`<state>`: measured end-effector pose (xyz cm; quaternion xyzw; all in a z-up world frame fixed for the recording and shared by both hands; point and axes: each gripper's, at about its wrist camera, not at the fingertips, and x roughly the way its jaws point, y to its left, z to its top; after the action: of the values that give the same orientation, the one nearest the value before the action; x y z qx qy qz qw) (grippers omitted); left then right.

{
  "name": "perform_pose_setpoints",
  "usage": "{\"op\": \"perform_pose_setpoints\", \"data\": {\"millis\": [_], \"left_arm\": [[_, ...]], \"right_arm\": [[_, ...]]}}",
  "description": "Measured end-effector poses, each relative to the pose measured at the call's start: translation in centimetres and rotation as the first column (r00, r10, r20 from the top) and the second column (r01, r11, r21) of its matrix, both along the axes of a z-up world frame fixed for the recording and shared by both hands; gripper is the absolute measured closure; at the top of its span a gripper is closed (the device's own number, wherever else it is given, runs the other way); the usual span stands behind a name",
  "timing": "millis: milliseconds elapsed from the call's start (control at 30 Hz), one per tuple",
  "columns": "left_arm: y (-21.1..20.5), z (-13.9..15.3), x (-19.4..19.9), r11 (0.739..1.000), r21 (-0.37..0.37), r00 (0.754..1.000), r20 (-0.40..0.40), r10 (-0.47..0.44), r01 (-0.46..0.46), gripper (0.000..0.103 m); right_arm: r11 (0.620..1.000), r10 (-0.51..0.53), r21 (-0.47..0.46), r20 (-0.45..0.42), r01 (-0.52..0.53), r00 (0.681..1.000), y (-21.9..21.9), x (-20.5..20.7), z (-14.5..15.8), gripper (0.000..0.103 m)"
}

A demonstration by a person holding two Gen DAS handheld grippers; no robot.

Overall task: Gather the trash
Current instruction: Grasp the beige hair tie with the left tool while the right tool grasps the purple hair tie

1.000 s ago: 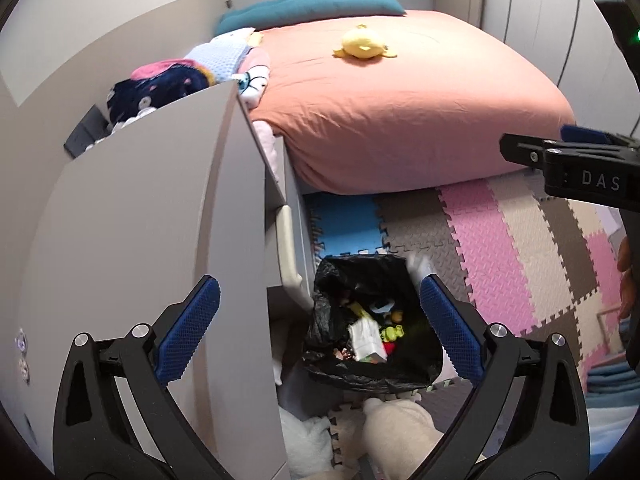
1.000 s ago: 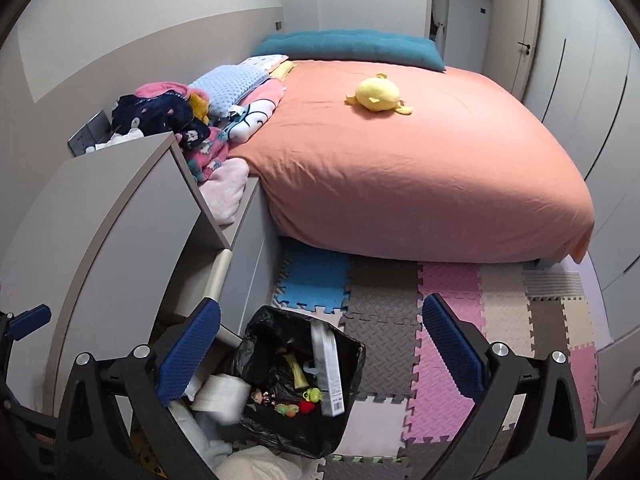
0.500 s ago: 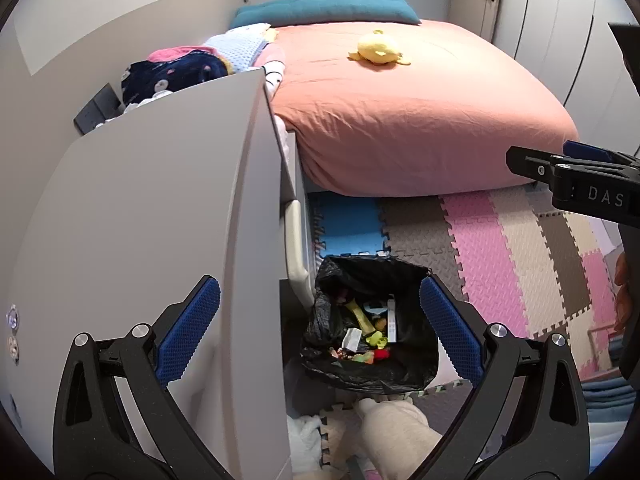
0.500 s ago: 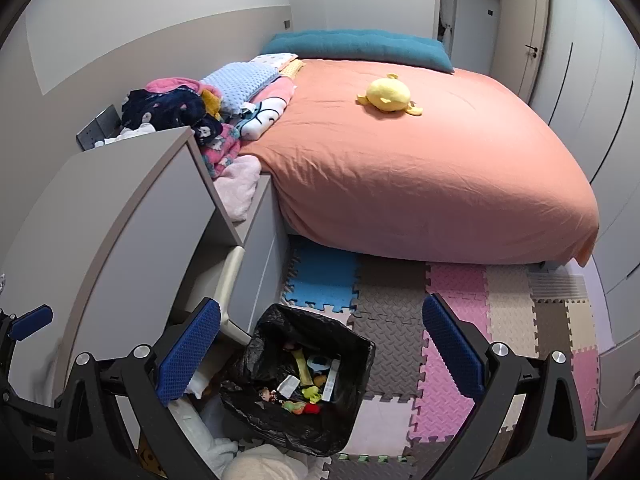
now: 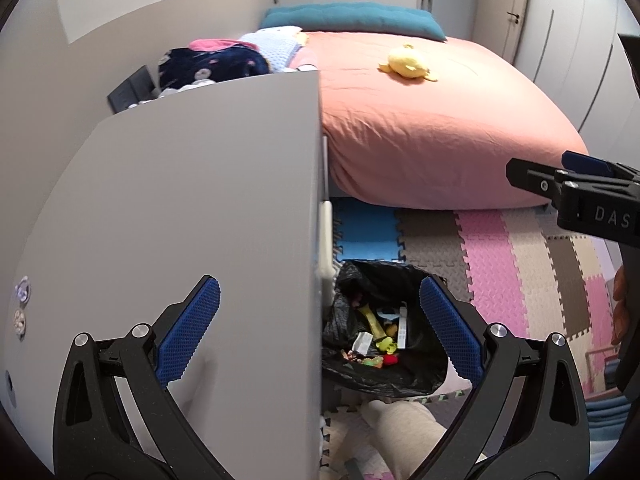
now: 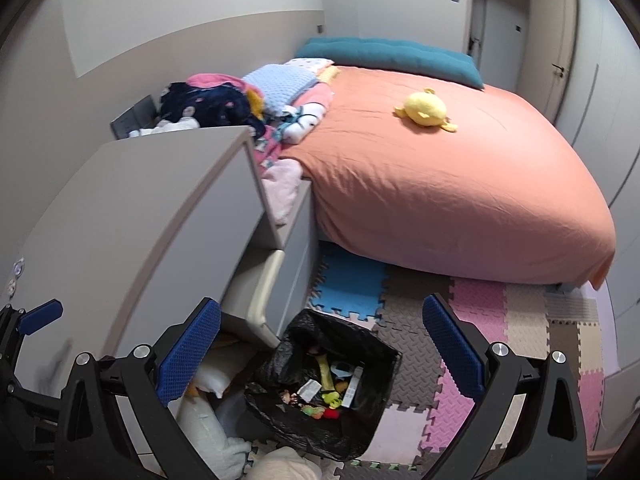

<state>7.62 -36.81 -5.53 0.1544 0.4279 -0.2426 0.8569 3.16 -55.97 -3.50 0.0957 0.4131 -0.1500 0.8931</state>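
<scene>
Left wrist view: left gripper (image 5: 320,332) spread wide, nothing between the pads, poised over the edge of a grey cabinet top (image 5: 192,216). Black-lined trash bin (image 5: 384,376) down on the floor just right of the cabinet, already holding scraps: a yellow piece, a white wrapper, something red. Right gripper (image 5: 576,184) visible at the right edge, side on, its opening not readable here. No loose litter evident, so probably a search step: best to sweep slowly, keep the bin in frame as the drop point, and check the small items (image 5: 20,304) at the cabinet's left edge, too small to identify.

Right wrist view: right gripper (image 6: 320,340) likewise wide and empty, above the bin (image 6: 372,420). Foam puzzle mat (image 6: 488,312) in pink, grey, blue and beige across the floor. Farther off, a bed with an orange cover (image 6: 460,200), a yellow plush toy (image 6: 426,110), a teal cushion at the far end, heaped clothes (image 6: 212,104) to the left. Doors on the far right wall.
</scene>
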Motion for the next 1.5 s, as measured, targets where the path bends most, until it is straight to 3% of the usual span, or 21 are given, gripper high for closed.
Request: {"op": "perform_pose_setpoints", "data": {"millis": [667, 1133, 1500], "left_arm": [[11.3, 1.5, 1.5, 0.982, -0.046, 0.982, 0.030, 0.187, -0.185, 0.006], [21.8, 1.0, 2.1, 0.935, -0.065, 0.936, 0.028, 0.352, -0.349, 0.006], [27.7, 0.3, 4.0, 0.898, -0.065, 0.898, 0.027, 0.438, -0.436, 0.006]], "right_arm": [[0.977, 0.213, -0.011, 0.019, -0.213, 0.977, 12.1, 5.1, 1.5, 0.002], [0.931, 0.366, -0.017, -0.001, -0.366, 0.931, 22.0, 9.0, 0.8, 0.002], [0.895, 0.446, -0.006, -0.010, -0.446, 0.895, 27.8, 11.6, -0.2, 0.002]]}}
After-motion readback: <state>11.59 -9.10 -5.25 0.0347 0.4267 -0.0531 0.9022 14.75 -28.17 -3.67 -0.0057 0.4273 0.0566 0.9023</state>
